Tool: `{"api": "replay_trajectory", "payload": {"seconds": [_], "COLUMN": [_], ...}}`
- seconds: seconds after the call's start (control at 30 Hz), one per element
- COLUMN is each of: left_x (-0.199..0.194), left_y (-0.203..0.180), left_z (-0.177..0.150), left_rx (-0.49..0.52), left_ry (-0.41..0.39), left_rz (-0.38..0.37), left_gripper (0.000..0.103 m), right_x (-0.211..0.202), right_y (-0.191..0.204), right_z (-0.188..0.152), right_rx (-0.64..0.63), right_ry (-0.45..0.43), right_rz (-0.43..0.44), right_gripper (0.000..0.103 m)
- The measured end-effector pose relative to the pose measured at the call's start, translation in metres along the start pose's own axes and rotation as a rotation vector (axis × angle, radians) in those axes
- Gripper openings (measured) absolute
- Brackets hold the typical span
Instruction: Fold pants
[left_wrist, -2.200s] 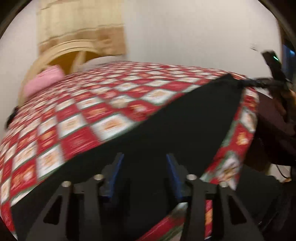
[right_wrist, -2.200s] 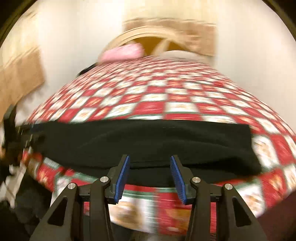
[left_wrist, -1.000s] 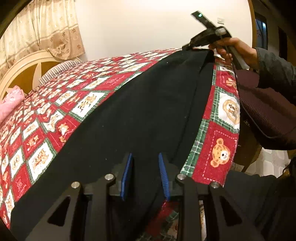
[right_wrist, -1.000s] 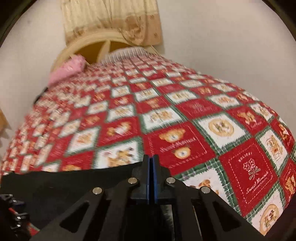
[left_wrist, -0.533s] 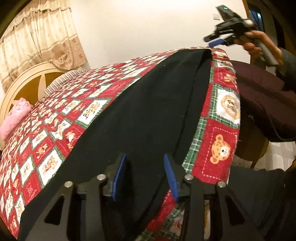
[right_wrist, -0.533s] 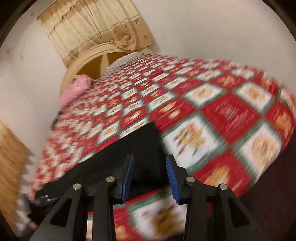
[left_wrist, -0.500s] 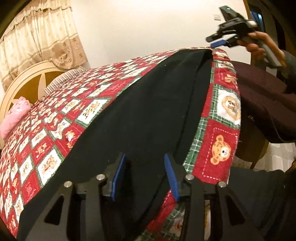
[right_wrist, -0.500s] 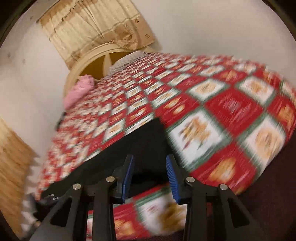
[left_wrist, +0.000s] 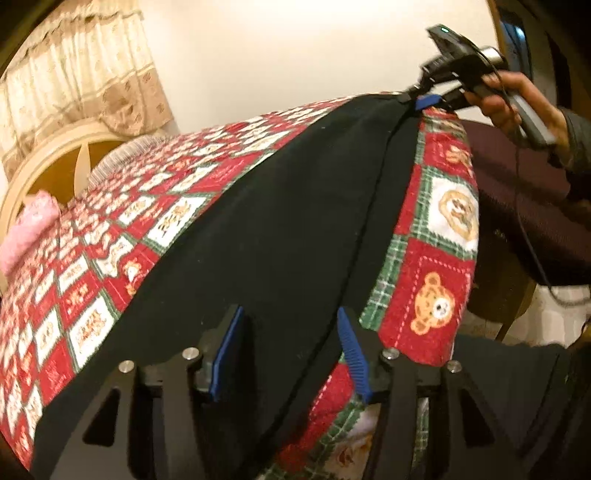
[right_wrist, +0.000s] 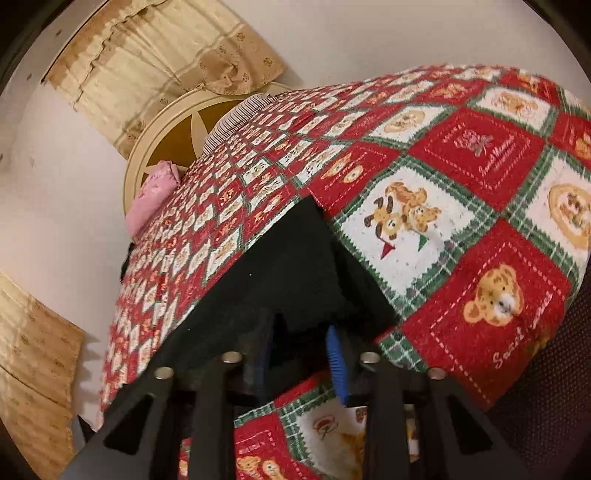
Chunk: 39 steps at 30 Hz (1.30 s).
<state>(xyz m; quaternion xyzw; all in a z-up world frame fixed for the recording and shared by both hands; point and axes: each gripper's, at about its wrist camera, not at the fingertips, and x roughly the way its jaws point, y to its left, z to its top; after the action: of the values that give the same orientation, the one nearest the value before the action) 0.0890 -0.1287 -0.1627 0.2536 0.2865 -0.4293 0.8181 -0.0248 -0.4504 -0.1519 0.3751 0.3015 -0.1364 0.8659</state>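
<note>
A bed (left_wrist: 439, 258) under a red, white and green patchwork quilt (right_wrist: 461, 206) printed with bears fills both views. Behind it stand a cream wall, a rounded headboard (right_wrist: 173, 136) and beige curtains (right_wrist: 147, 70); a pink pillow (right_wrist: 151, 195) lies at the head end. A dark chair (left_wrist: 517, 221) sits just beside the bed's near edge, next to the right hand's sleeve.

The black pants (left_wrist: 266, 236) lie flat in a long band along the near edge of the quilt, one layer over another with a seam line running their length. Nothing covers them.

Against a second ago, the left claw (left_wrist: 288, 350) has been opening and now stands moderately wide, its blue pads either side of the cloth's near end without pressing it; the pants lie directly under and ahead of it. The right claw (right_wrist: 299, 354) was then pinched shut on the far end; it let go, swung off the corner and has been closing again. Now its jaws stand narrow with the corner of the pants between them, whether the pads press the cloth I cannot tell. In the left view the right hand (left_wrist: 517, 96) holds that claw (left_wrist: 424, 99) at the pants' far tip.
</note>
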Motion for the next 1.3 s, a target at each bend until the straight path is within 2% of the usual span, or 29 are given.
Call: {"api": "replay_trajectory", "payload": {"seconds": [0.03, 0.1, 0.17, 0.23, 0.33, 0.53, 0.7, 0.8, 0.9, 1.0, 1.03, 1.1, 1.17, 1.23, 1.3], "left_x": [0.0, 0.001, -0.001, -0.002, -0.002, -0.021, -0.013, -0.009, -0.012, -0.015, -0.015, -0.016, -0.014, -0.014, -0.01], "left_y": [0.0, -0.005, -0.011, -0.011, -0.004, 0.012, 0.011, 0.006, 0.007, 0.003, 0.003, 0.0, -0.006, -0.012, -0.012], "left_z": [0.001, 0.001, 0.001, 0.002, 0.004, 0.006, -0.004, -0.01, -0.011, -0.007, -0.006, -0.002, 0.0, 0.001, 0.001], "left_rx": [-0.007, 0.01, 0.019, 0.017, -0.021, -0.128, -0.146, -0.137, -0.145, -0.089, -0.083, -0.071, -0.029, 0.004, 0.02], "left_ry": [0.002, 0.005, 0.007, 0.009, 0.016, -0.043, -0.024, -0.006, -0.01, -0.026, -0.031, -0.046, -0.05, -0.064, -0.043], "left_rz": [-0.011, -0.027, -0.043, -0.04, -0.078, -0.184, -0.227, -0.231, -0.227, -0.144, -0.147, -0.127, -0.082, -0.061, -0.055], "left_gripper": [0.048, 0.036, 0.015, 0.011, 0.005, 0.004, 0.004, 0.004, 0.004, 0.004, 0.004, 0.012, 0.051, 0.059, 0.059], "right_x": [0.0, -0.001, -0.002, -0.006, -0.013, -0.038, -0.029, -0.022, -0.029, -0.037, -0.037, -0.035, -0.032, -0.029, -0.026], "right_y": [0.001, 0.004, 0.01, 0.014, 0.019, 0.021, -0.002, -0.022, -0.024, -0.012, -0.008, -0.006, -0.005, -0.006, -0.006], "right_z": [0.0, 0.0, 0.0, 0.001, 0.005, 0.009, -0.005, -0.013, -0.015, -0.012, -0.01, -0.009, -0.009, -0.011, -0.012], "right_rx": [-0.014, -0.047, -0.084, -0.109, -0.128, -0.154, -0.118, -0.075, -0.062, -0.107, -0.121, -0.123, -0.122, -0.116, -0.115], "right_ry": [0.0, -0.011, -0.022, -0.038, -0.063, -0.123, -0.095, -0.073, -0.089, -0.109, -0.112, -0.111, -0.111, -0.105, -0.103], "right_rz": [-0.01, -0.027, -0.036, -0.034, -0.009, 0.032, -0.005, -0.023, 0.006, 0.002, -0.003, -0.004, -0.007, -0.003, -0.001], "right_gripper": [0.013, 0.011, 0.007, 0.006, 0.006, 0.006, 0.006, 0.006, 0.006, 0.006, 0.006, 0.006, 0.006, 0.006, 0.006]}}
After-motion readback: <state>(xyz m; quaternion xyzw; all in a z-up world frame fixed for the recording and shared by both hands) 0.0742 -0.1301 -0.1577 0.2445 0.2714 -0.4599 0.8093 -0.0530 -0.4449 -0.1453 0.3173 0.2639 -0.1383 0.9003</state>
